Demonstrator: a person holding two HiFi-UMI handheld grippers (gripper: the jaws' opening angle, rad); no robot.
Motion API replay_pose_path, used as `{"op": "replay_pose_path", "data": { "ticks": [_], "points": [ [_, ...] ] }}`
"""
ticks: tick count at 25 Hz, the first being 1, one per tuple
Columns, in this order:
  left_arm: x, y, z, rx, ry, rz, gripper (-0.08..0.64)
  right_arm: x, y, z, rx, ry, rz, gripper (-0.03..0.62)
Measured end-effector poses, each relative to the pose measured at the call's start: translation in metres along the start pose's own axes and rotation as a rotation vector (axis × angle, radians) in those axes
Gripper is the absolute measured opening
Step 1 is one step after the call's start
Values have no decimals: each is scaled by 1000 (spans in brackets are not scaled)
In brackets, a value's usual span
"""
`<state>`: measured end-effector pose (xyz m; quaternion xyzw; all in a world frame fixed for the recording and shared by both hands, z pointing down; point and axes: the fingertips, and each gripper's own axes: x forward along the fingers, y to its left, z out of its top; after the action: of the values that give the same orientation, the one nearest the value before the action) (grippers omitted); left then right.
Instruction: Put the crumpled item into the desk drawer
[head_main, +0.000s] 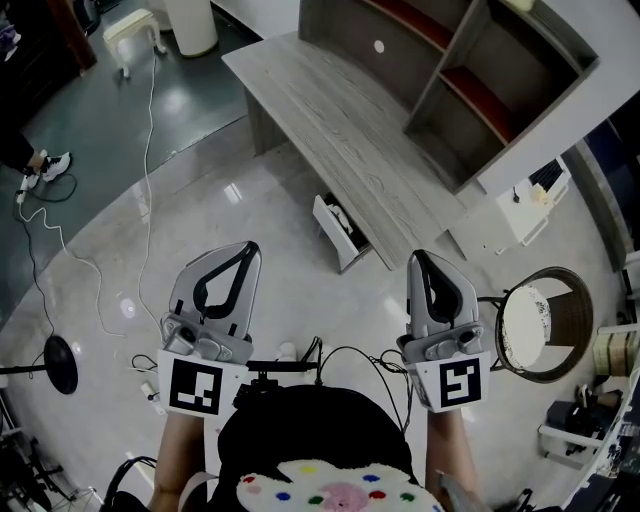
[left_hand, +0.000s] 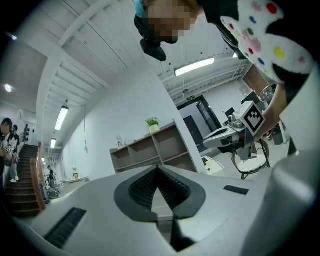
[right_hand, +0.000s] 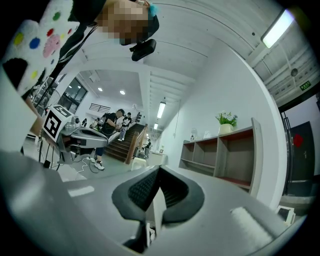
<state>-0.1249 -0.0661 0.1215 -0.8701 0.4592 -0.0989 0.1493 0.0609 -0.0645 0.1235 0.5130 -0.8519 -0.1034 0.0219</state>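
Grey wood grain covers the desk (head_main: 340, 130), which runs across the head view at about twelve o'clock from the person. A white drawer (head_main: 338, 238) stands pulled open from the desk's near edge, over the shiny floor (head_main: 250, 210). A small shape (head_main: 340, 214), pale and dark, lies inside the drawer. It is too small to tell whether it is the crumpled item, and nothing crumpled shows anywhere else.

The left gripper (head_main: 245, 250) is held level at about seven o'clock from the drawer. Its jaws are closed tip to tip with nothing between them. The right gripper (head_main: 420, 258) is at about five o'clock from the drawer, also level, with its jaws pressed together and empty. Both are well apart from the desk.

An open shelf unit (head_main: 470, 90) stands at the desk's far side, at one o'clock. A round stool (head_main: 530, 320) sits at three o'clock of the right gripper. A white cable (head_main: 150, 150) trails over the floor at ten o'clock.
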Motion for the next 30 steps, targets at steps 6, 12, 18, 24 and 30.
{"op": "replay_pose_path", "data": {
  "ticks": [6,12,18,24,30],
  "points": [
    [1,-4,0,7,2,-20,6,2,1,4,15,1,-21,9],
    [0,-6,-4,-3,9,-21,6,-1,2,0,15,10,-21,9],
    [0,-6,-5,-33,1,-22,6,-4,3,-11,-2,53,-2,9],
    [1,-7,-3,-24,4,-33,6,-1,5,-3,-4,21,5,9],
    [2,-8,-6,-26,14,-40,6,1,6,-4,5,22,4,9]
  ]
}}
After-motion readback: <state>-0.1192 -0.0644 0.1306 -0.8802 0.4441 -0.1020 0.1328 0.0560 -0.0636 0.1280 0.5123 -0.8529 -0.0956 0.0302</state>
